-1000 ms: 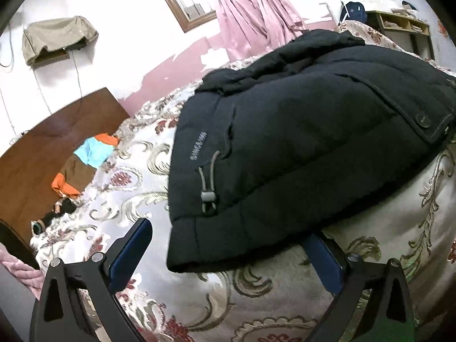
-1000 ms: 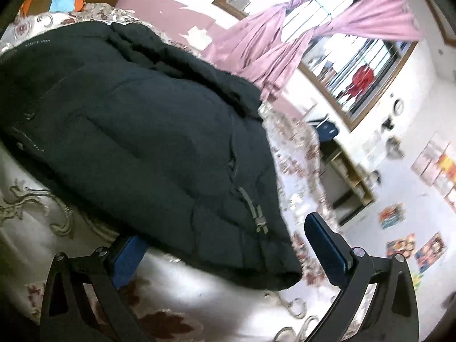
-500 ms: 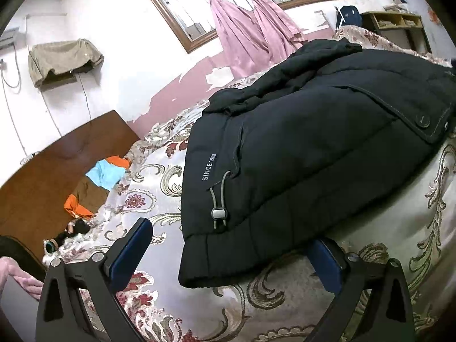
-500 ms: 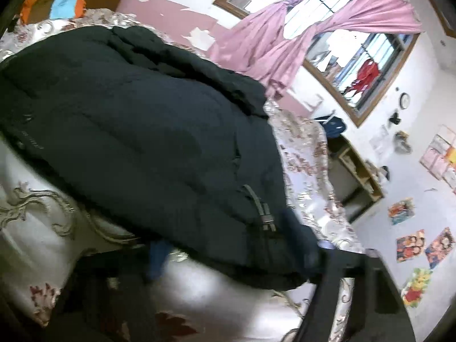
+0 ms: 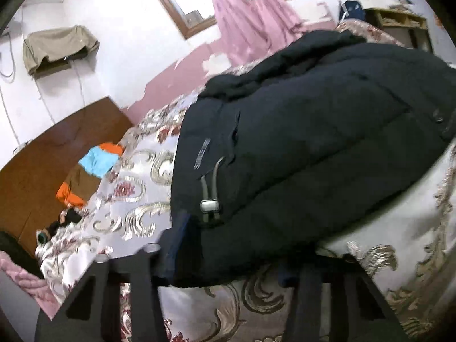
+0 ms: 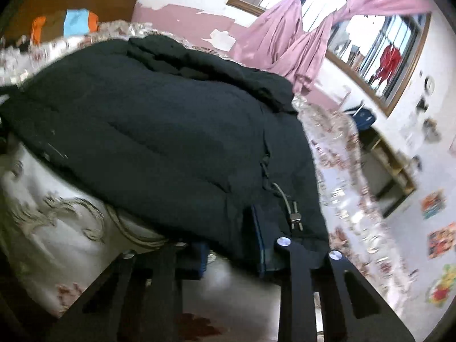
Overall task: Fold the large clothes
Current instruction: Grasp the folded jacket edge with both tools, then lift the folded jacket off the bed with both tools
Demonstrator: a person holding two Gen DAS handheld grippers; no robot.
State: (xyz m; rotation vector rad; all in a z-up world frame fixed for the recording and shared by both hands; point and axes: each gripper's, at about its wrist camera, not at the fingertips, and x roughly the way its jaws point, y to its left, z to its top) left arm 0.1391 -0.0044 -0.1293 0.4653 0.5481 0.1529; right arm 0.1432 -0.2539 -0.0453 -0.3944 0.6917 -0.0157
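Item: dark padded jacket (image 5: pixel 299 154), lying spread on the floral bedspread (image 5: pixel 136 188), hem corners at the near edge. Left gripper (image 5: pixel 228 259): we have just been closing its fingers on the hem corner below the drawcord toggle (image 5: pixel 209 205). Right gripper (image 6: pixel 230 253): likewise just closing, hem corner pinched between its fingers. Progress, as we judge: both corners gripped; no fold made yet.

Both wrist views sit low and close at the near hem of the black jacket (image 5: pixel 299 142) (image 6: pixel 159 142), facing across it toward the window wall. Left view covers its headboard-side corner, right view the opposite; both share the jacket's body.
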